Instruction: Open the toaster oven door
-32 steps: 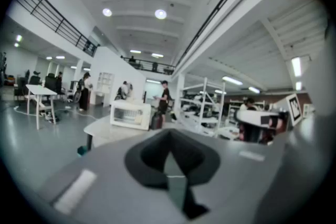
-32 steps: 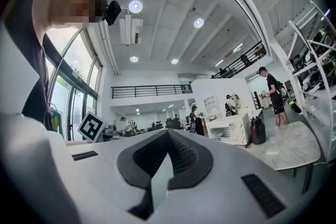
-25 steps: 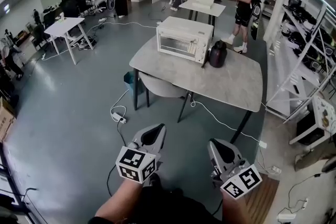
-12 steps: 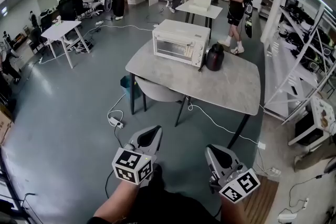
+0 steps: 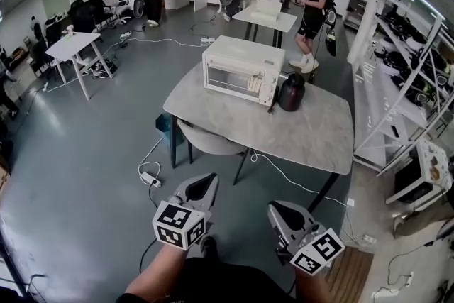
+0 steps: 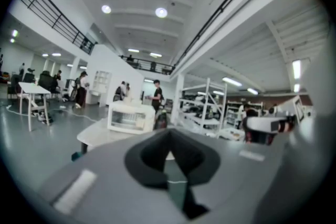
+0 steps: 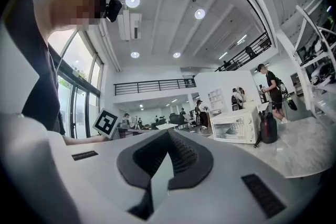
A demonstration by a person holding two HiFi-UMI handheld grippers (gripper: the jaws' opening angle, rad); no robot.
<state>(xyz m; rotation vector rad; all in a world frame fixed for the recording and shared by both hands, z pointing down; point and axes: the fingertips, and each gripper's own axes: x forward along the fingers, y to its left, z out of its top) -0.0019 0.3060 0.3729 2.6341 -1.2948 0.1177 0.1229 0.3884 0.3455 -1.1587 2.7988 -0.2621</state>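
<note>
1. On the grey stone-look bench (image 5: 305,131), toward its far left corner, stands the white box-shaped toaster oven (image 5: 240,71). Its glass door faces the near left edge.
2. A dark rounded jug (image 5: 291,92) stands just beside the oven's right side; can't tell if they touch. A cable hangs off the near edge to the floor.
3. Progress: nothing done yet, judging by the door, which sits closed and flush with the oven front. The handle is too small to make out and no gripper is near it.
4. Left to do, as I read it: walk up to the bench, reach the door handle, grip or hook it, swing the door down.
5. The left hand-held gripper (image 5: 201,184) is low in the head view, over bare floor. Its jaws are together and nothing is between them.
6. The right hand-held gripper (image 5: 280,213) is beside it, also over floor. Its jaws are closed tip to tip and it is empty.
7. Oven vs grippers: well apart, ahead of both and up on the bench, with open floor and the bench's near edge between. Both grippers point roughly toward it.
8. The left gripper view has the oven small, just above and left of the jaw tips. The right gripper view has it off to the right of the tips, with the jug next to it.
</note>
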